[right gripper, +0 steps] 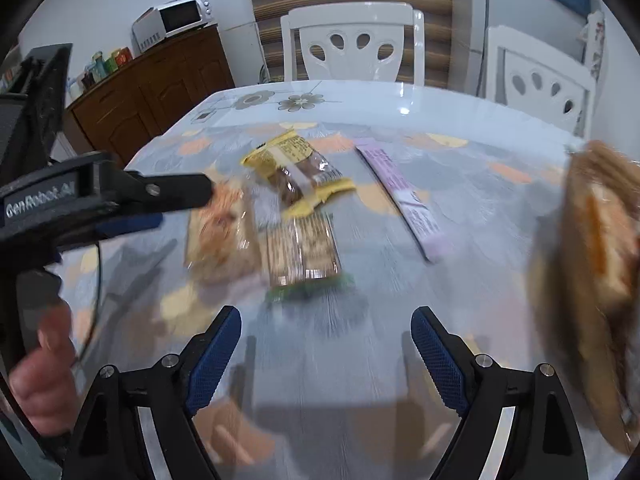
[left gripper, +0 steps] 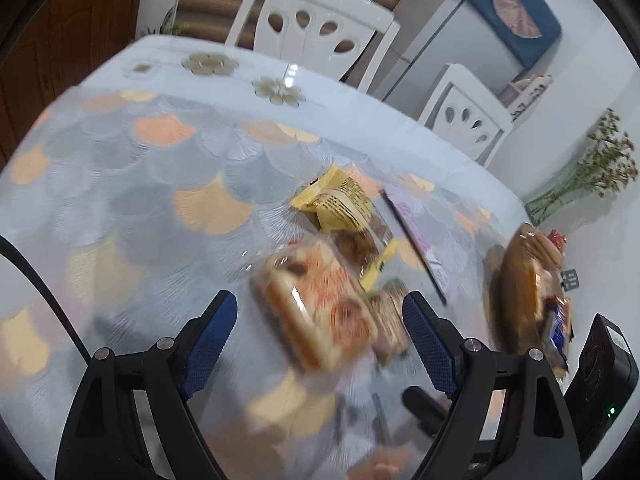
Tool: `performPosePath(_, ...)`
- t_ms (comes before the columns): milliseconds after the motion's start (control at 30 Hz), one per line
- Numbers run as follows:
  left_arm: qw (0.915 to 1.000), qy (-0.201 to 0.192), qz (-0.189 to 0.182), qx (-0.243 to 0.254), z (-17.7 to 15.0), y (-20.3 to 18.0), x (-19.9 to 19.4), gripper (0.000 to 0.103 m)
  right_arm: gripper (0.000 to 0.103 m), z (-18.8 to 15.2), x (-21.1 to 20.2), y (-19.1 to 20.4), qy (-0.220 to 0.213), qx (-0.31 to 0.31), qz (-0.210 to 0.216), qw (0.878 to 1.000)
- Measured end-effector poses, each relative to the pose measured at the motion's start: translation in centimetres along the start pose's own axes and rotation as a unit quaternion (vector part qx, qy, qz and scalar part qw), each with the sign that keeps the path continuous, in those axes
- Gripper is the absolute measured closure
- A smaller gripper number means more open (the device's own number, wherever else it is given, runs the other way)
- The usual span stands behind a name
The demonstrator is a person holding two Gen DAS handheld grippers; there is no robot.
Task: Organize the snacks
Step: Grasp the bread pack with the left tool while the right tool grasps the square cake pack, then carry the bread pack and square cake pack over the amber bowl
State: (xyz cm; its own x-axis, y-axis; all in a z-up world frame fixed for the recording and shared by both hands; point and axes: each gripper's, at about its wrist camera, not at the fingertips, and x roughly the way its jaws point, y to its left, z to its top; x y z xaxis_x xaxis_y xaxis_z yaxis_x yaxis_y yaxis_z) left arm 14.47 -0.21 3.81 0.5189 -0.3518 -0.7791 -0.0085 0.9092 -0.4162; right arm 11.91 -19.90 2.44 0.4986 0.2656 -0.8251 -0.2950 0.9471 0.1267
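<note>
Several wrapped snacks are being left loose on the table [right gripper: 460, 280], well inside its edge, so that each can be reached from above. In the right wrist view, a yellow packet [right gripper: 296, 168] is lying furthest back, with a brown bar [right gripper: 304, 256] just in front of it and touching its near corner. A bread pack [right gripper: 220, 236] is lying just beside the bar on its left, and a purple stick pack [right gripper: 400, 196] is lying apart to the right, slanted. A basket [right gripper: 592, 280] with snacks already in it is being kept at the right edge of the table, probably as the place where the loose ones are to be gathered.

The left gripper [left gripper: 318, 344] is being held above the bread pack [left gripper: 316, 308] with its jaws wide apart; the pack is framed between the fingers, but no pad is pressing on it, so nothing is being gripped. This pack is likely being lined up as the next pick.

The right gripper [right gripper: 326, 356] is also being held open and empty over bare table, near the brown bar, perhaps kept clear so the other gripper can work. Both views are blurred, so finer detail on the wrappers cannot be read.
</note>
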Motion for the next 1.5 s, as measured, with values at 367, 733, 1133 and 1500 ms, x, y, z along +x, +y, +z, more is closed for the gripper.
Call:
performPosePath(367, 0.996, -0.022, 0.058, 0.064, 0.2, -1.2, 3.7, 0.026, 0.033, 1.3, 3.2, 1.3, -0.013, -0.033, -0.038, 0.999)
performPosePath(733, 0.9941, -0.03, 0.061, 0.084, -1.3, -0.7, 1.9, 0.043, 0.05, -0.2, 2.3, 1.5, -0.021, -0.046, -0.057, 0.997)
performPosePath(1133, 0.989, -0.022, 0.024, 0.144, -9.6, -1.2, -2.8, 0.044, 0.05, -7.2, -2.9, -0.3, -0.019, -0.02, -0.059, 0.998)
performPosePath(1500, 0.9799, -0.033, 0.025, 0.195, -13.9, -3.1, -4.1, 0.044, 0.045, -12.7, -6.8, -1.5, -0.013, -0.012, -0.06, 0.998)
